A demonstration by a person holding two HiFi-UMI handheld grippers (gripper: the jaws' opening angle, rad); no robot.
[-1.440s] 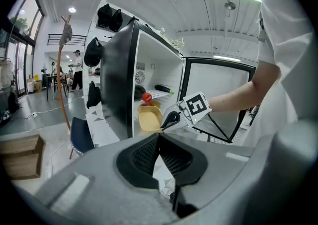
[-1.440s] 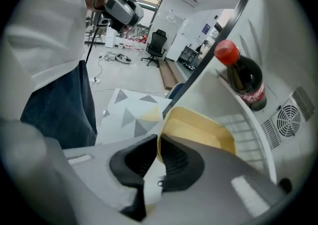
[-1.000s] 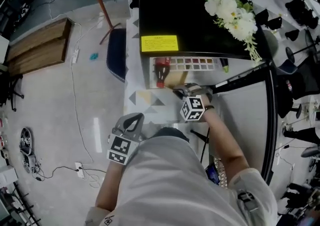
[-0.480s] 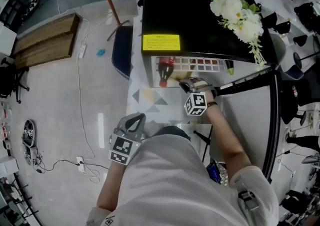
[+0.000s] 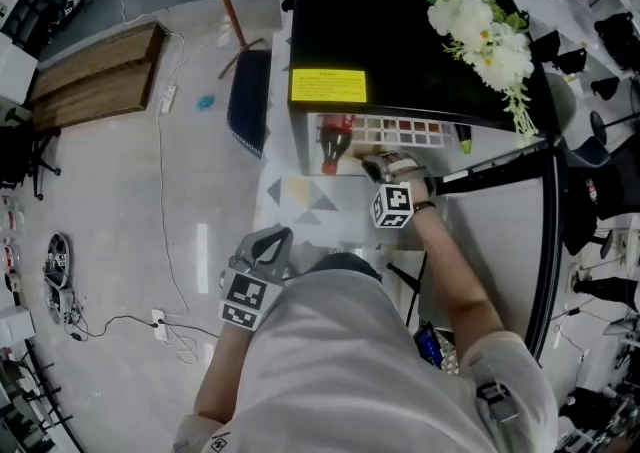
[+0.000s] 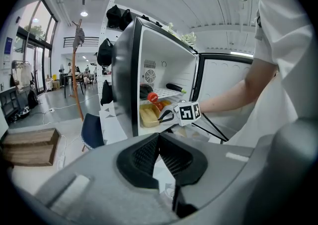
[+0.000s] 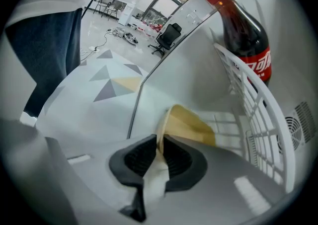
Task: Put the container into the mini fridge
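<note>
The container [image 7: 193, 125] is a shallow, yellowish, see-through tub with a paler rim. It sits low inside the open mini fridge [image 5: 400, 31], close to the white floor and near a cola bottle [image 7: 246, 35]. Its long axis runs from the right tongs [image 7: 159, 142] deeper into the fridge, with the near rim edge-on to the camera. The right tongs are clamped on that rim. The left tongs [image 6: 159, 139] are pressed together on nothing, held back by the person's waist
</note>
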